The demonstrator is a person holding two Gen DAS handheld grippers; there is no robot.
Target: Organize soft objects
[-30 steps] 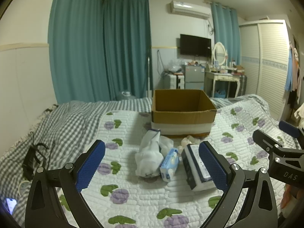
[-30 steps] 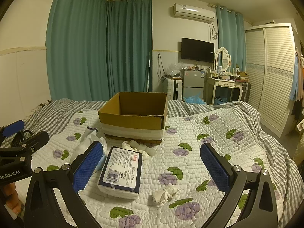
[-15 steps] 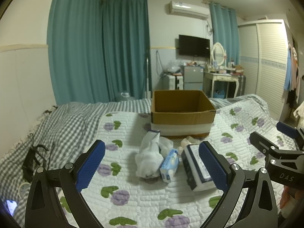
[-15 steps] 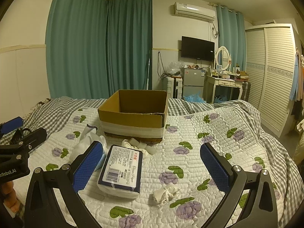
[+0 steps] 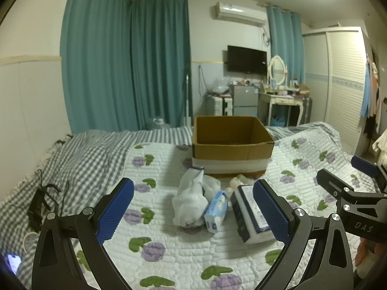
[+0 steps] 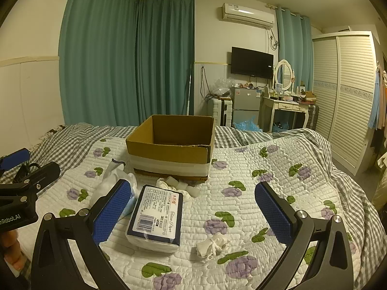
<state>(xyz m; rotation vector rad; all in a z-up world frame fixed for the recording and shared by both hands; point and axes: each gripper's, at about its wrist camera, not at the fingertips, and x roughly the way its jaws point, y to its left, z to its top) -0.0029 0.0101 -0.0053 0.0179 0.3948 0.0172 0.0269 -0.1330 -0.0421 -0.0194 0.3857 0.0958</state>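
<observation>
An open cardboard box (image 5: 232, 145) (image 6: 171, 145) stands on the quilted bed. In front of it lie a white plastic bag bundle (image 5: 191, 198) (image 6: 111, 181), a small blue tissue pack (image 5: 216, 211), a large dark-labelled tissue pack (image 5: 249, 213) (image 6: 157, 217), small white cloth pieces (image 6: 176, 186) by the box, and a knotted white cloth (image 6: 212, 244). My left gripper (image 5: 193, 212) is open and empty, short of the bag. My right gripper (image 6: 193, 212) is open and empty, above the quilt beside the large pack.
The bed has a flowered quilt (image 6: 266, 181) over a checked sheet (image 5: 84, 152). Black cables (image 5: 41, 203) and a phone (image 5: 13, 262) lie at the bed's left. A wardrobe (image 6: 348, 96), dresser (image 6: 287, 106) and curtains (image 5: 125, 67) stand beyond.
Both views have shifted only slightly; the objects on the bed have not moved and both grippers stay open.
</observation>
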